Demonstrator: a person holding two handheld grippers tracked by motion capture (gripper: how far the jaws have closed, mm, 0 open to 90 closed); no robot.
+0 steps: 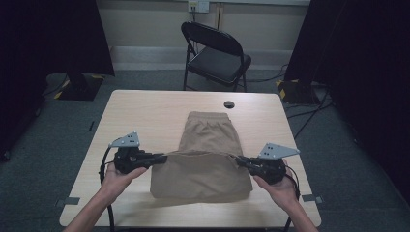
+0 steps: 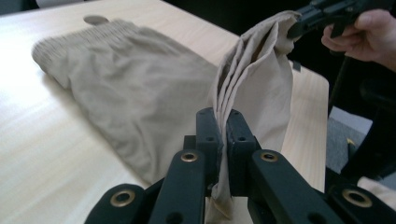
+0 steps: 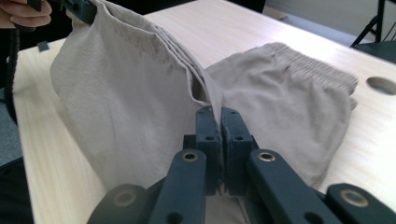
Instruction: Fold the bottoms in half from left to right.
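In the high view, a pair of tan shorts point(image 1: 205, 145) is seen at the centre of the frame on a light wooden table point(image 1: 140, 111), its elastic waistband lying flat toward the upper middle while the hem end is lifted off the surface and hangs toward the lower edge. The left gripper point(image 1: 162, 157), at centre left, is clamped on one corner of the raised hem, and the right gripper point(image 1: 240, 162), at centre right, is clamped on the other, the cloth being stretched taut between them. Bare tabletop is left open to either side of the shorts and along the upper edge, where a round cable hole point(image 1: 228, 104) is set; the near edge lies just below the hanging cloth. A black folding chair point(image 1: 215, 53) is placed beyond the table at upper centre. In the left gripper view, the jaws are seen pressed together on layered folds of fabric at lower centre, the waistband is spread flat at upper left, and the other gripper is seen at upper right, near the table's far edge. In the right gripper view, the jaws are likewise closed on bunched cloth at lower centre, with the waistband at right beside the hole and open wood beyond.
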